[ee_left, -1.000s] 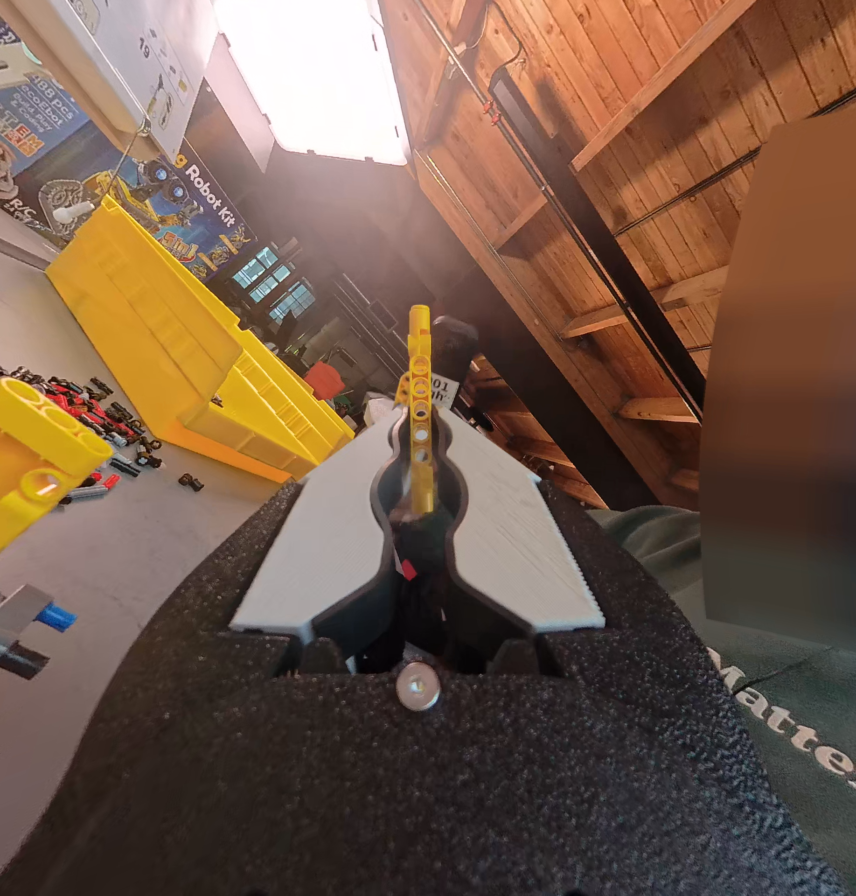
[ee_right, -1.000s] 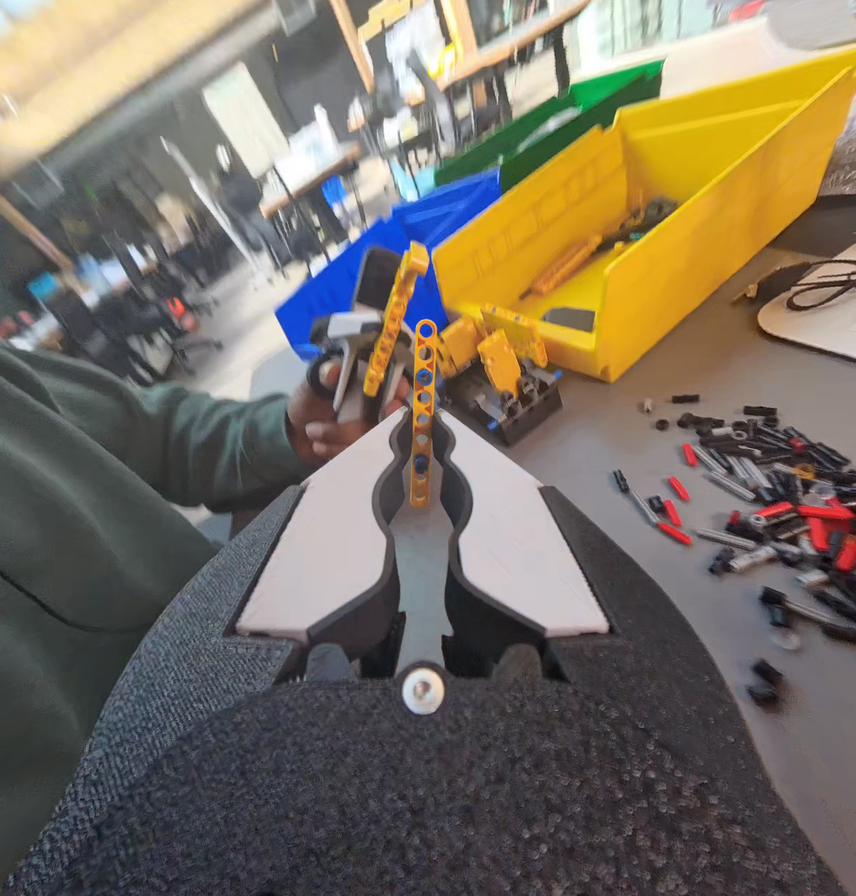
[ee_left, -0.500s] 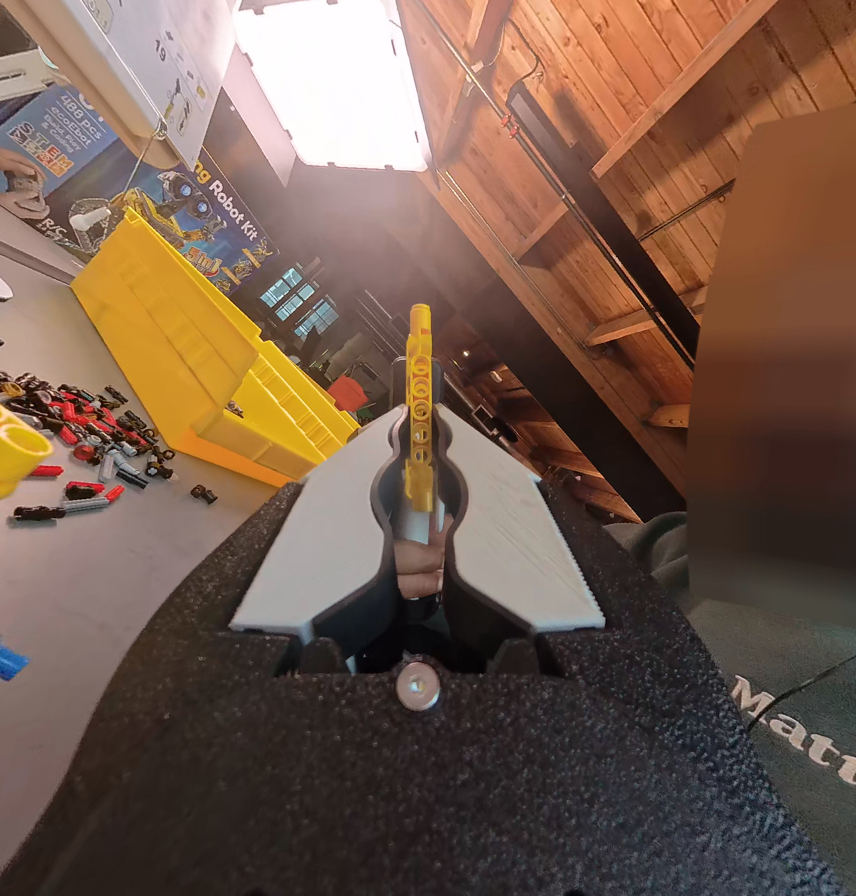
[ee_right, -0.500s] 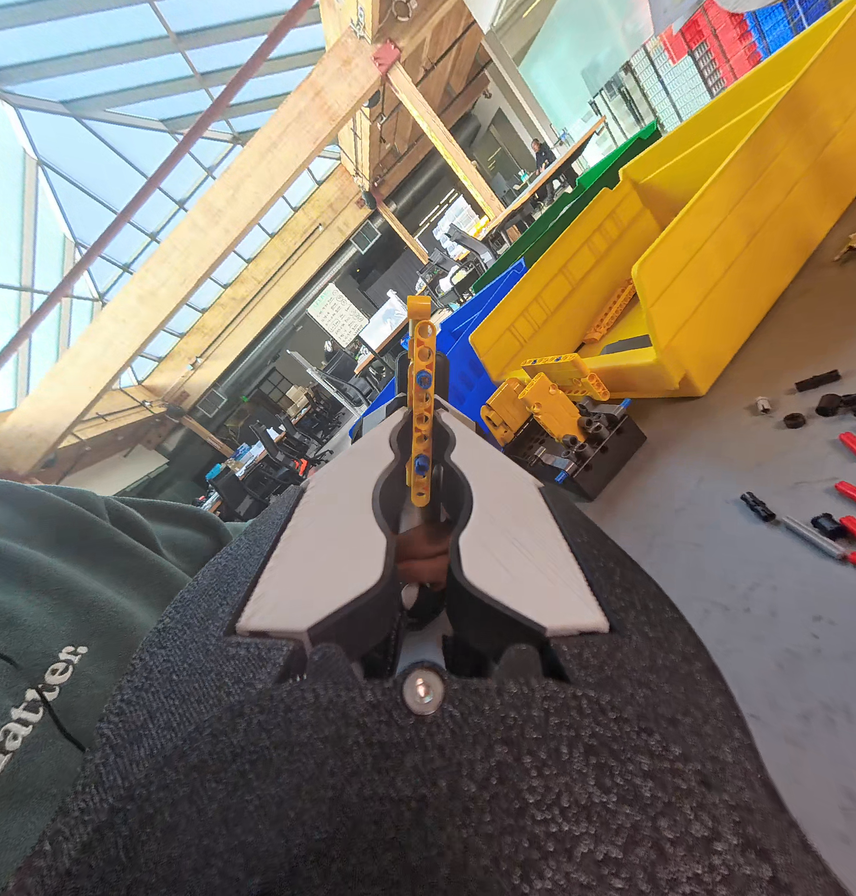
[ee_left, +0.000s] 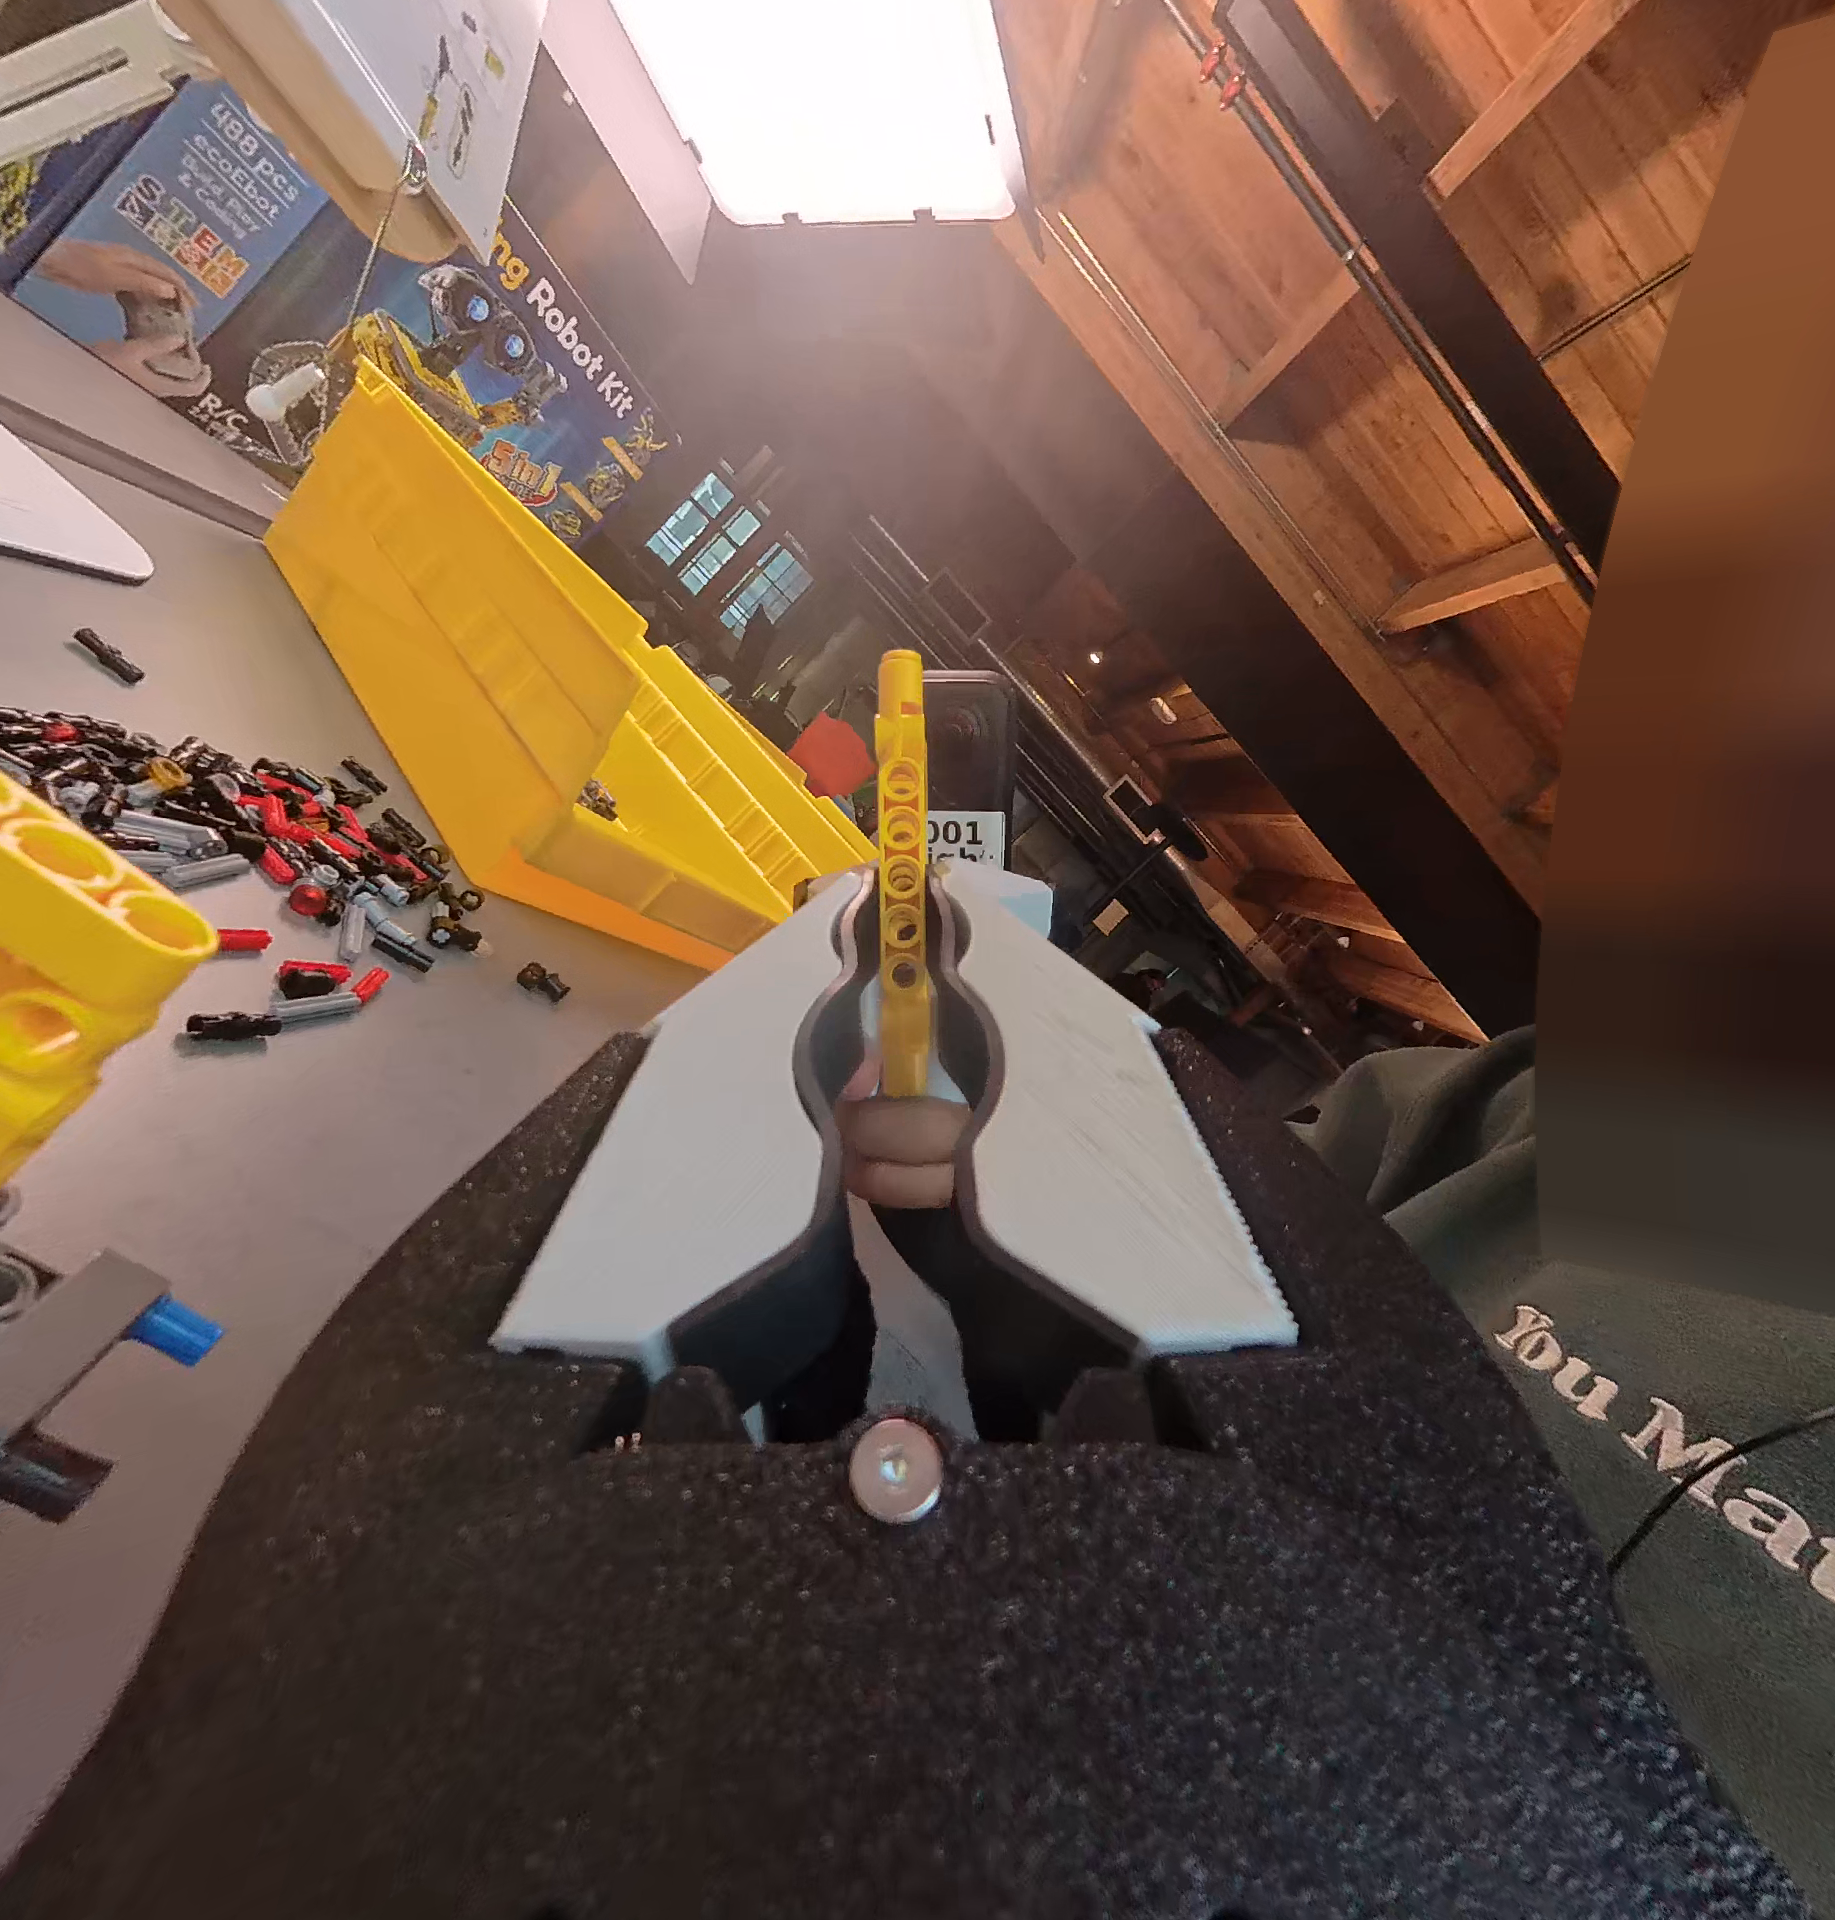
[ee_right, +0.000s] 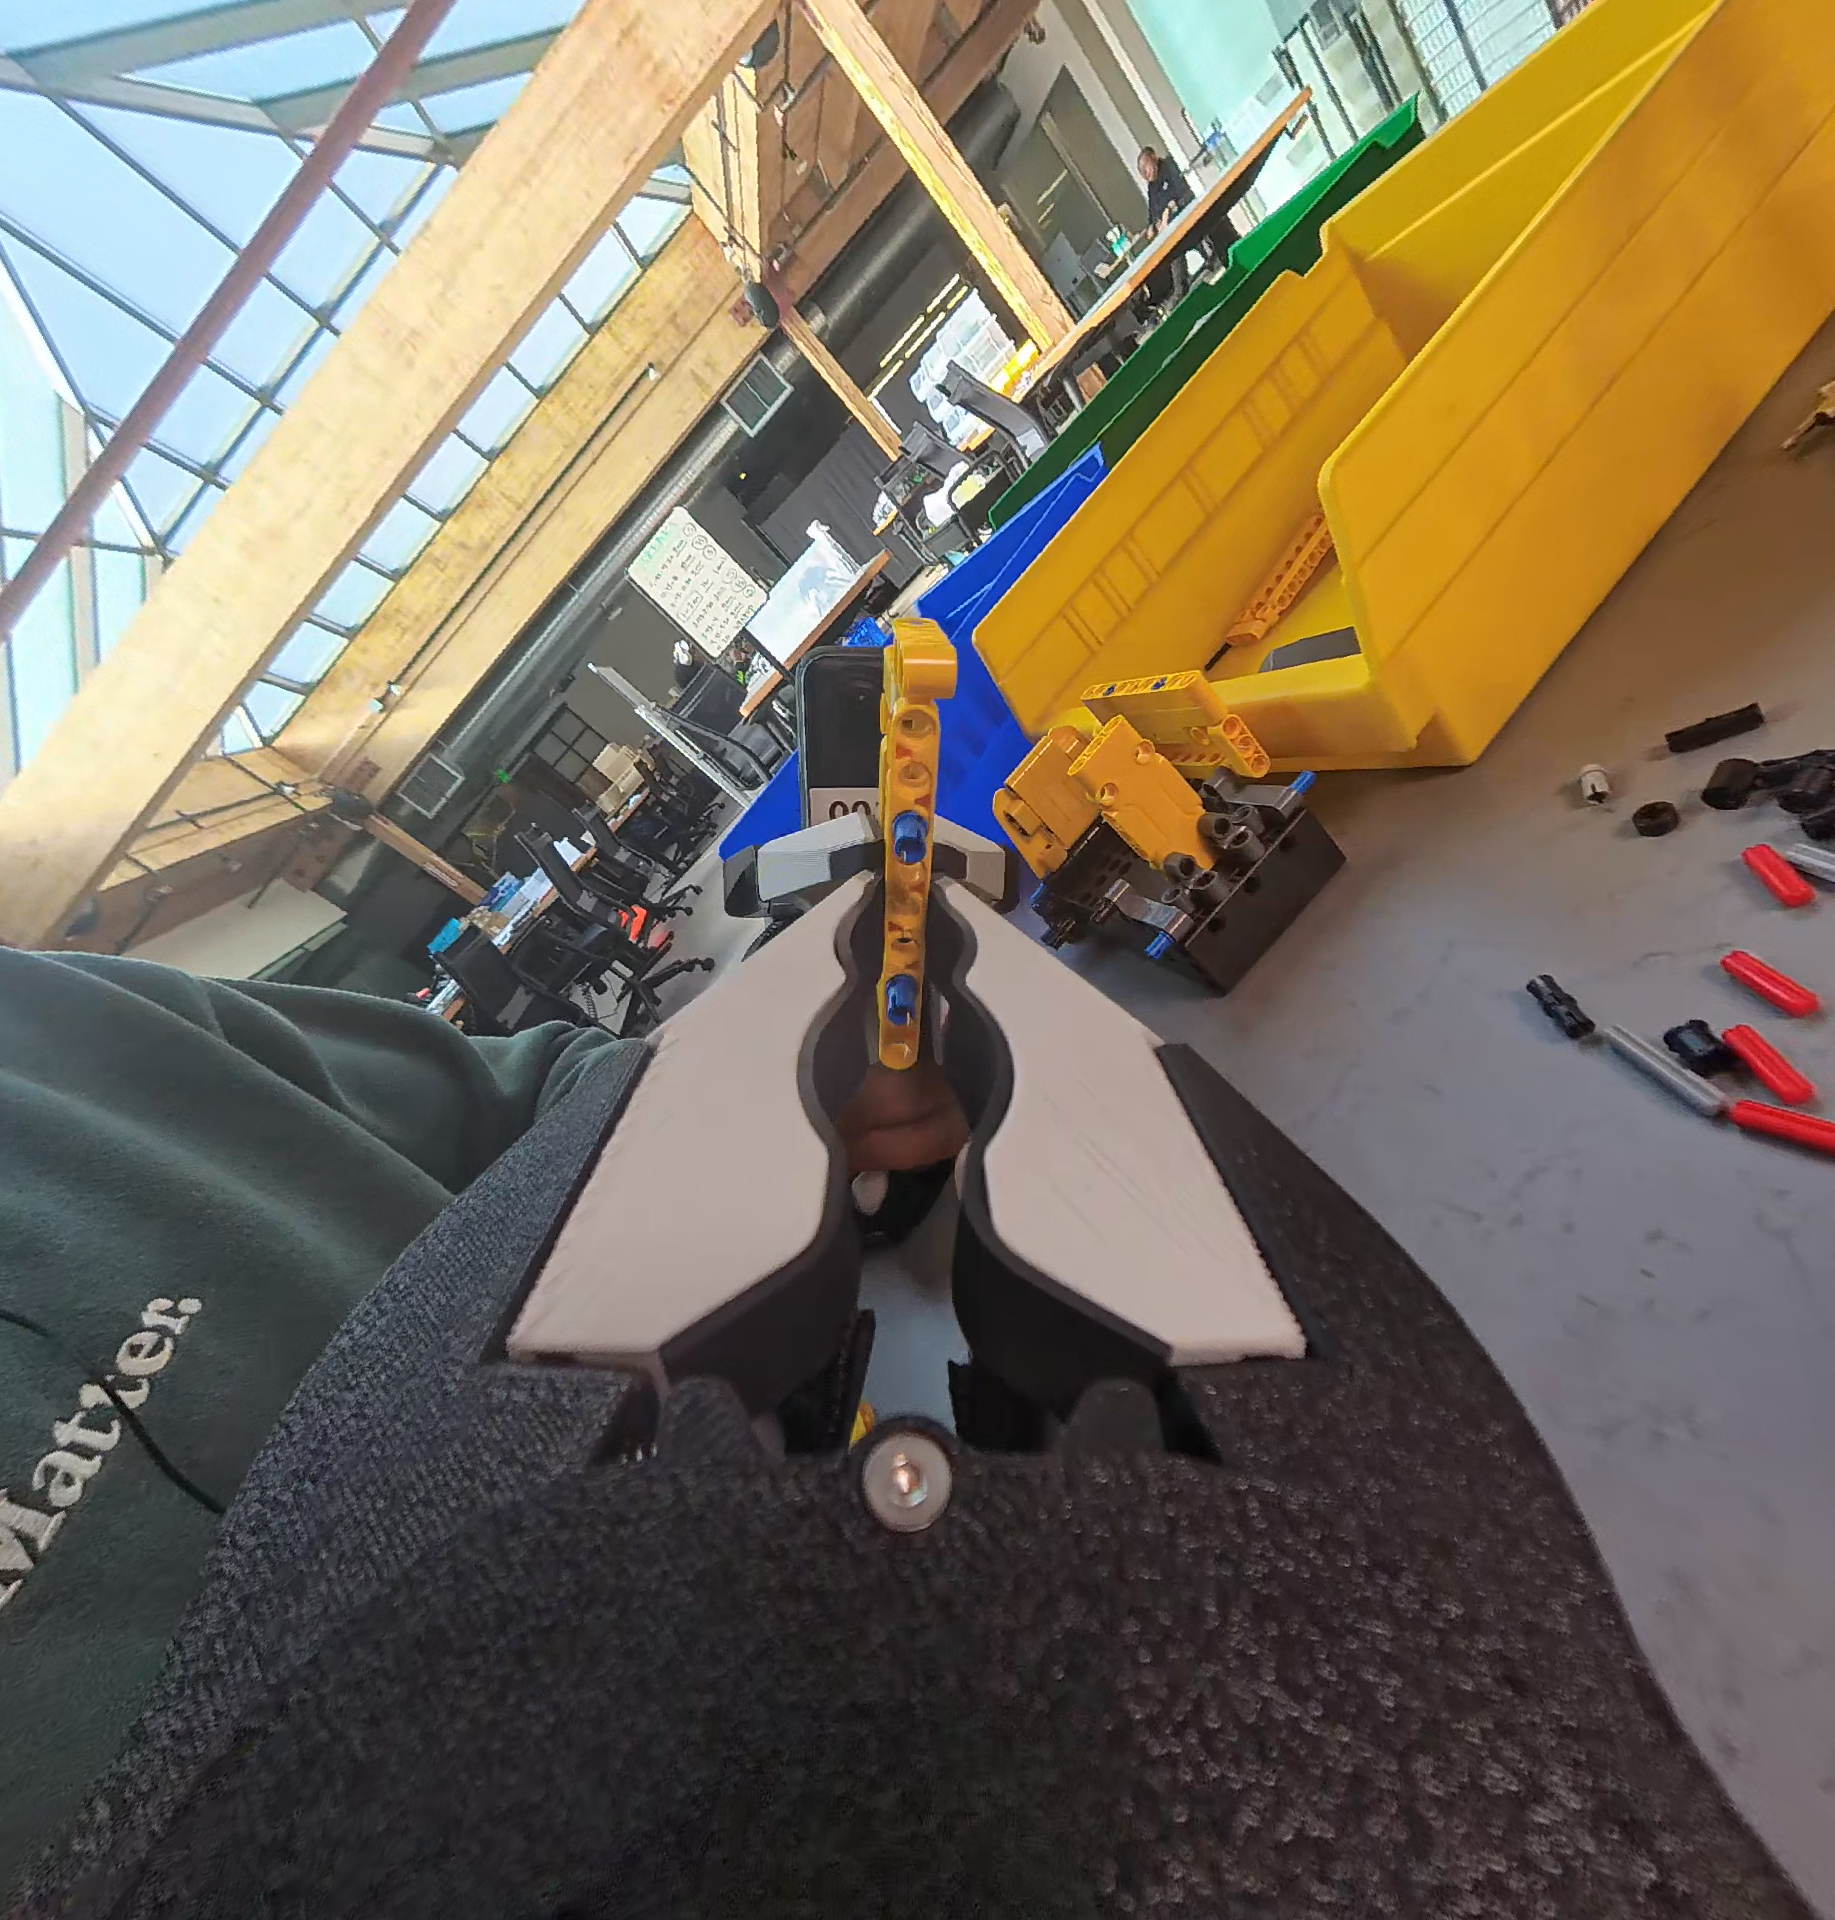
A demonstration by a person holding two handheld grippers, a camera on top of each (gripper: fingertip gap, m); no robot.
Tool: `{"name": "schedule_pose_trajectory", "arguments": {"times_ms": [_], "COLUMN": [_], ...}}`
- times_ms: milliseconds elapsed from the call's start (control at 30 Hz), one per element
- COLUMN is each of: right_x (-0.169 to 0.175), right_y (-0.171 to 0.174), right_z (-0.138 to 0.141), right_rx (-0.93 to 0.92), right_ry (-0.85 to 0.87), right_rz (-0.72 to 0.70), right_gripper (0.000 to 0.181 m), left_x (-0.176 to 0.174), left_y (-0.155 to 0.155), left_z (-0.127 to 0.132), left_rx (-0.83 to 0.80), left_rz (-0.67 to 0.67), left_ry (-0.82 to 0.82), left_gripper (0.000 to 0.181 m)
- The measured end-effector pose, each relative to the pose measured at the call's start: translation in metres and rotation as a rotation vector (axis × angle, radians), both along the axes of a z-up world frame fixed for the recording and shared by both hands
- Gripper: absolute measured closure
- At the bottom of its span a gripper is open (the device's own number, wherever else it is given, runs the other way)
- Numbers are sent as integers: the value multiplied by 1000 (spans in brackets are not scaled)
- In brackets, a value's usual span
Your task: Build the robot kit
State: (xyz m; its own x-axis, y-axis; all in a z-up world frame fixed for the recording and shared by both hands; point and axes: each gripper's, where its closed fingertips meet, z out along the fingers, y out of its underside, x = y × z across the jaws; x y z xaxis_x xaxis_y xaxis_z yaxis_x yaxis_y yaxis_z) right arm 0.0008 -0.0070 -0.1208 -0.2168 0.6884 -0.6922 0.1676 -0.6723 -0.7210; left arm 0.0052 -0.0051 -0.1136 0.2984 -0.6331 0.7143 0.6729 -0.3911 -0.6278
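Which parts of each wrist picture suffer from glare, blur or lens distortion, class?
Left wrist view: the ceiling light panel is blown out white and casts haze over the dark middle; the yellow block at the left edge is stretched. Right wrist view: evenly daylit and sharp; straight roof beams fan out and tilt towards the edges.

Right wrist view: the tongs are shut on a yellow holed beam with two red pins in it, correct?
Not quite. The right wrist view shows the right tongs shut on the yellow holed beam, but its two pins are blue, not red.
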Motion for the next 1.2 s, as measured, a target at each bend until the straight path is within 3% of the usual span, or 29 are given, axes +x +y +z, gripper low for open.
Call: {"name": "schedule_pose_trajectory", "arguments": {"times_ms": [333,500,667,1000,1200], "right_x": [4,3,3,1,-2], "right_y": [-9,-7,-7,0,5], "right_z": [-6,-3,7,15,18], "right_rx": [52,33,-23,-73,0], "right_ry": [-25,-7,29,57,78], "right_rz": [72,63,51,-65,-202], "right_gripper": [177,177,177,176,177], "left_x": [5,5,3,1,-1], "left_y": [-7,-6,-6,-1,1], "left_z": [-5,-3,5,13,14], "left_rx": [-14,-33,-35,21,33], "left_rz": [-111,-109,-134,-84,-10], "left_ry": [58,-7,-174,-199,-197], "left_gripper": [176,176,175,175,176]}}
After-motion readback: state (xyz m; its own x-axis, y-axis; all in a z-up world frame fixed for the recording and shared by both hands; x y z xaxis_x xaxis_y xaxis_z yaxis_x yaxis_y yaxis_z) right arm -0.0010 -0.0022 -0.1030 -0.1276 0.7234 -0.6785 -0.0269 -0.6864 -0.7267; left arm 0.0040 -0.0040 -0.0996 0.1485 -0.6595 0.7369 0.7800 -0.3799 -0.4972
